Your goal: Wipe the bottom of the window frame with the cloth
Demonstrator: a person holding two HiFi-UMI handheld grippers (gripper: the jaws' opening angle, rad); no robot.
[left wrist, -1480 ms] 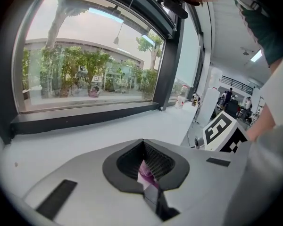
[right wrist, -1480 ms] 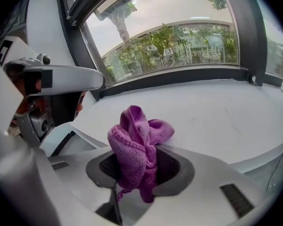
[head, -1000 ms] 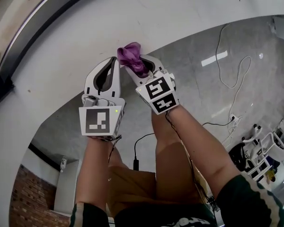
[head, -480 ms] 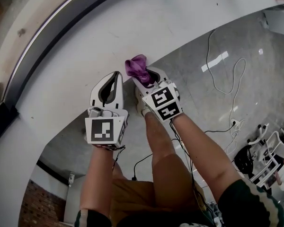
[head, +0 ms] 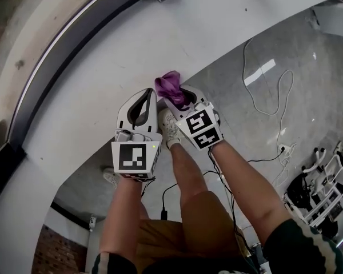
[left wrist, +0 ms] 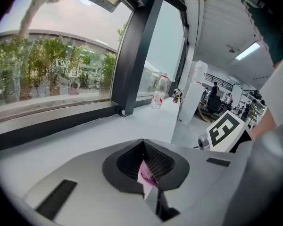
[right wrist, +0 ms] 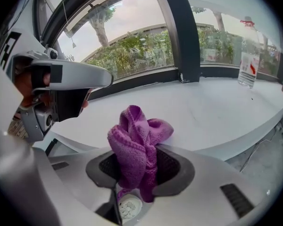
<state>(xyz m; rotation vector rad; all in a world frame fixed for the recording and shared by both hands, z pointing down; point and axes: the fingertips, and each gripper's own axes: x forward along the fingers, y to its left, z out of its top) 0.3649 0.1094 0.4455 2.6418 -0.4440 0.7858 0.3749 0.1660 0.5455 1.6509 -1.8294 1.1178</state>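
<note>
Since the earlier frames, both grippers have been shifted lower and to the right in the head view, and more of the sill's far end has come into sight. A purple terry cloth is pinched, bunched and upright, between the jaws of the right gripper. It is held over the near edge of the white sill surface, well apart from the bottom rail of the dark window frame. Just beside it, the left gripper is held with its jaws pressed together at the tips. Only a small pink sliver, not identifiable, is seen in their gap. A clear plastic bottle with a red label stands upright on the surface near the dark post. Its contents cannot be made out.
</note>
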